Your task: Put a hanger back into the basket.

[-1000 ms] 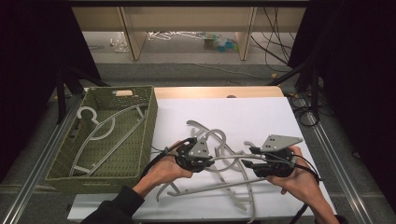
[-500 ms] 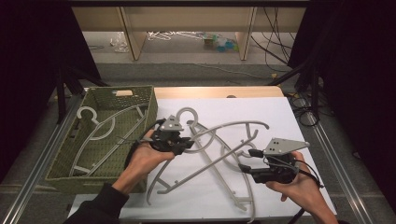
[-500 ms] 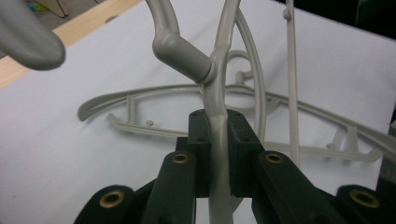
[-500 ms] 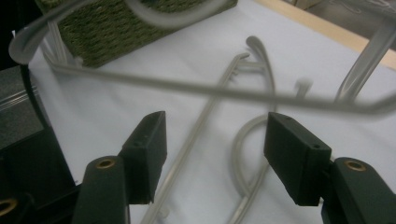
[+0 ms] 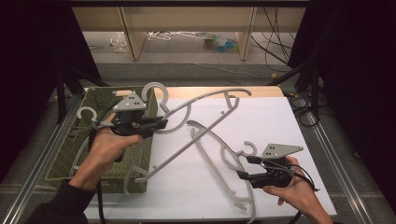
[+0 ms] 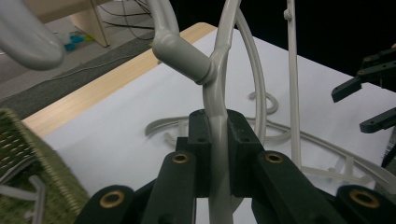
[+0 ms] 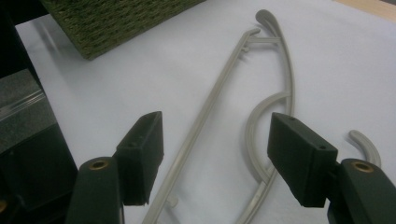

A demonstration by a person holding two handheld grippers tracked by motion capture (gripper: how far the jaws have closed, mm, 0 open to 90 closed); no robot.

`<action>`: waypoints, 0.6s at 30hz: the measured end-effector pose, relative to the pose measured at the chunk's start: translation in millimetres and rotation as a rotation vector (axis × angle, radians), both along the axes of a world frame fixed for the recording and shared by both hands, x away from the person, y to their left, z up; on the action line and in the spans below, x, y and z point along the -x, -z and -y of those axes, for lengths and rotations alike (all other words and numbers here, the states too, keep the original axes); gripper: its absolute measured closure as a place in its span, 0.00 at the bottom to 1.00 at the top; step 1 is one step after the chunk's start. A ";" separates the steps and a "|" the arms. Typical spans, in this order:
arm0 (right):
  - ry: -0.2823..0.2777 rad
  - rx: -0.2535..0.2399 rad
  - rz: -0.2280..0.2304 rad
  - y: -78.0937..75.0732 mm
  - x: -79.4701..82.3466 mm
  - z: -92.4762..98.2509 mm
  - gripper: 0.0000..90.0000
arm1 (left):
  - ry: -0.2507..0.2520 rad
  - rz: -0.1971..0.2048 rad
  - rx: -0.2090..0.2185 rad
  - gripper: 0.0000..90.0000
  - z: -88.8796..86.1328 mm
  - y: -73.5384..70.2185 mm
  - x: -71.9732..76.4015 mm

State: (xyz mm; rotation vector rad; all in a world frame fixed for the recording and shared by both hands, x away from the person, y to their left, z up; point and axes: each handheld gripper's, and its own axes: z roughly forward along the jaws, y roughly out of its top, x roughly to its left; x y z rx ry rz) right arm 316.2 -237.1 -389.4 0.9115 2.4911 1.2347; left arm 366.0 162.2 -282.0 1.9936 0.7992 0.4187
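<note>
Hanger [image 5: 196, 122] now up off the table [image 5: 280, 121]; a second ago it lay among the others near the middle of the white sheet, both hand-held grippers close together over the pile. Left hand-held gripper [image 5: 159, 124] has since carried it up and toward the basket [image 5: 70, 154], hook [image 5: 156, 88] now over the basket's far corner, bar slanting down to the basket's near right corner.

Left hand-held gripper clenched on the hanger: in the left gripper view both pads [image 6: 201, 154] press the grey neck just below the hook's collar. Left hand [image 5: 105, 147] grips the handle from below, forearm coming in from the lower left, hand over the basket's right wall.

Right hand-held gripper [image 5: 243, 168] released, jaws have just been opening; wide gap in the right gripper view, pads [image 7: 299, 156] clear of everything. Second hanger [image 7: 261, 121] lies flat on the table beneath and beyond them, untouched. Right hand [image 5: 292, 189] low at the near right of the table, gripper pointing left toward that hanger's hook.

More hangers [image 5: 88, 116] lie inside the basket.
</note>
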 end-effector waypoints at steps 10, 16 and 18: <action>0.023 0.033 -0.038 16.7 -3.5 0.6 0.39 | -0.098 -0.002 0.030 0.91 -51.6 -7.7 -8.9; 0.018 0.035 -0.036 19.8 -5.0 0.7 0.39 | -0.207 0.028 0.028 0.91 -85.0 -4.7 -14.3; 0.020 0.035 -0.041 20.6 -5.0 0.6 0.39 | -0.232 0.039 0.013 0.91 -93.4 -3.4 -16.1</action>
